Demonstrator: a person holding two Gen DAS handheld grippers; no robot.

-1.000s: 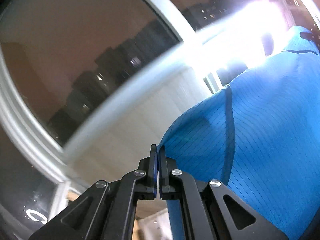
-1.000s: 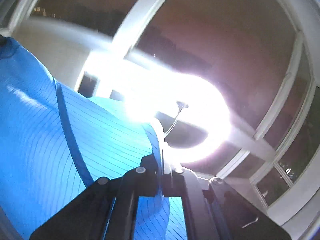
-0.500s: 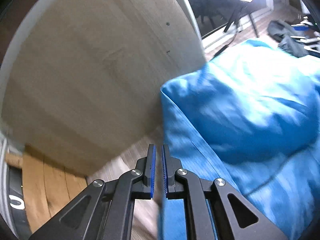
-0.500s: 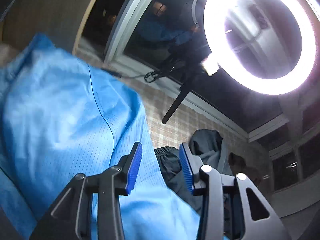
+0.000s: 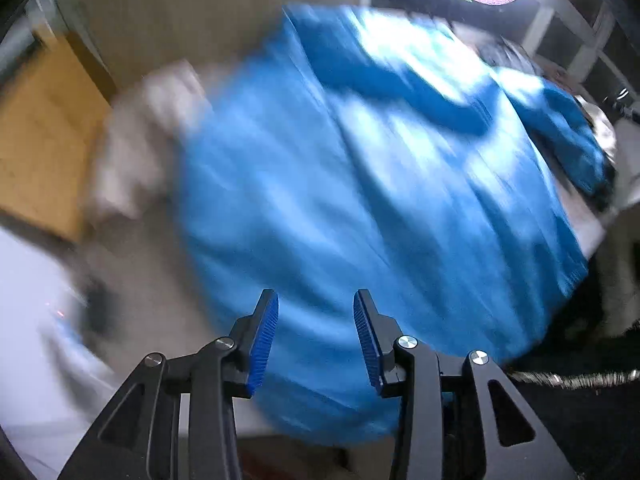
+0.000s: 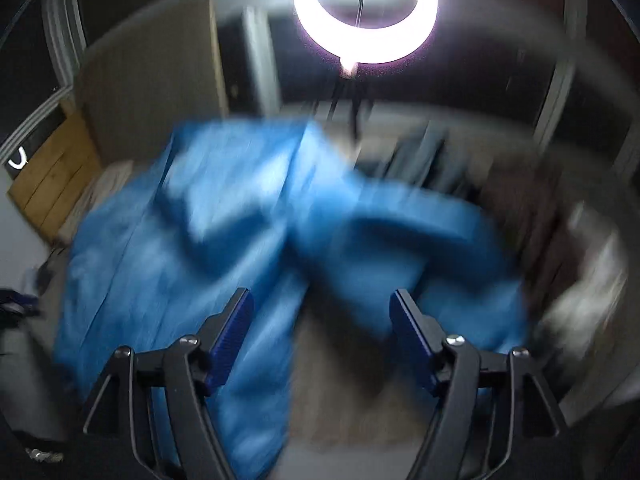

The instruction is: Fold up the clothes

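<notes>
- Dim room at night, lit by a ring lamp [image 6: 366, 12] straight ahead in the right view; pale wall and a wooden panel [image 6: 52, 188] to the left; grey surface [image 6: 340, 380] below, all smeared by motion blur.
- Spread across that surface: a blue garment [image 5: 380, 200], rumpled, one sleeve-like part thrown across the upper body; exact outline too blurred to tell.
- Left gripper [image 5: 316, 336] above the near hem, jaws opening, blue pads apart, no cloth pinched between them.
- Right gripper [image 6: 322, 336] over the gap between two blue parts, jaws opening wider, nothing gripped.
- Likely step: garment just laid down, ready for smoothing and the first fold.
- Risks from here:
  - Folding over the bunched sleeve, locking in a lump, since the cloth lies creased rather than flat.
  - Pinching two layers at once near the hem, dragging the whole garment instead of one edge.
  - Grabbing unevenly with the two sides, giving a skewed fold line.
  - Snagging dark clothing [image 5: 580, 320] lying just beside the right edge.
</notes>
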